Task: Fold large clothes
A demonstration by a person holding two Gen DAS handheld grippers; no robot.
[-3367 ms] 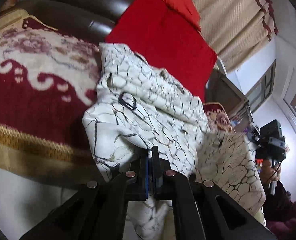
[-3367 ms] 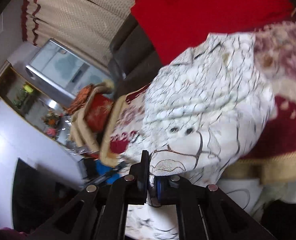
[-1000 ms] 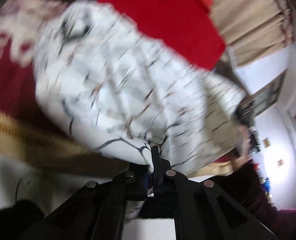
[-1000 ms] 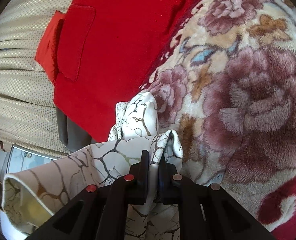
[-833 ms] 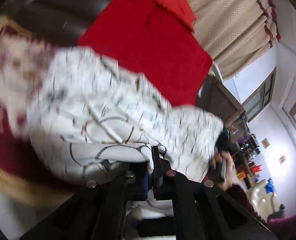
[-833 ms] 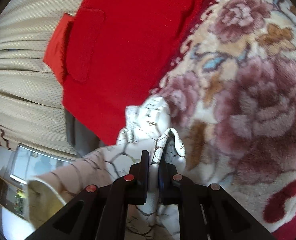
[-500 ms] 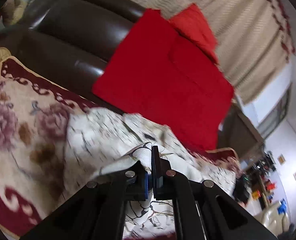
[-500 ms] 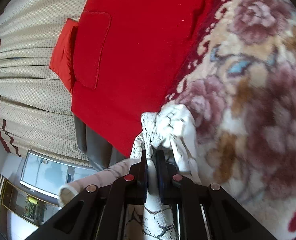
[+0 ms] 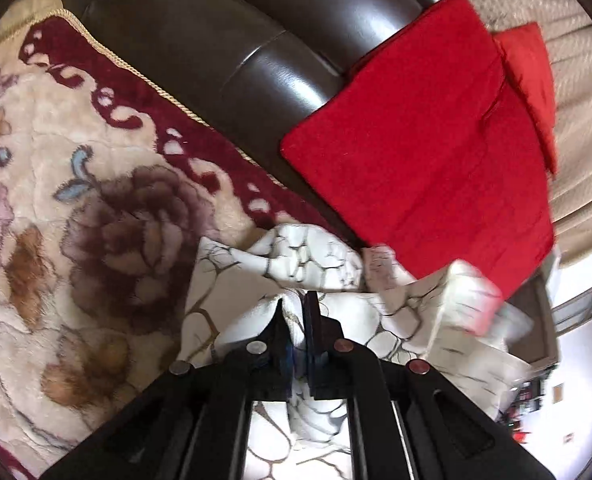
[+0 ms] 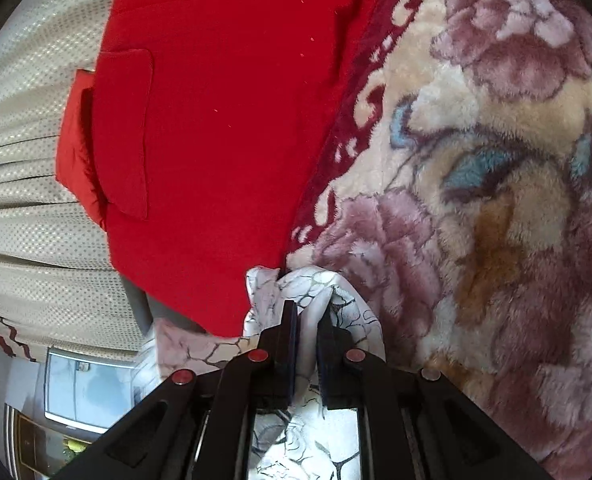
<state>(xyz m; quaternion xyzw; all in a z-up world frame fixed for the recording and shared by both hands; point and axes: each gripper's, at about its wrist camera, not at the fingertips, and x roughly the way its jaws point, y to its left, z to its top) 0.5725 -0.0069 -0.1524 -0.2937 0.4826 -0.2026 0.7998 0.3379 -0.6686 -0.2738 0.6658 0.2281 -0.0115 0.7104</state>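
Lay bunched on the flowered blanket (image 9: pixel 96 184) at the foot of the red cushion (image 9: pixel 423 160), the white garment (image 9: pixel 307 252) with its dark crackle print, a fold of it caught between the jaws of the left gripper (image 9: pixel 294 308) at 6 o'clock of the left view, jaws just starting to part with cloth between the pads. Showed the same in the right view: garment (image 10: pixel 319 284) at 6 o'clock, another fold threaded between the loosening jaws of the right gripper (image 10: pixel 307 316), cushion (image 10: pixel 224 120) toward 11 o'clock, blanket (image 10: pixel 495 200) toward 3 o'clock, curtain (image 10: pixel 24 200) at 9 o'clock
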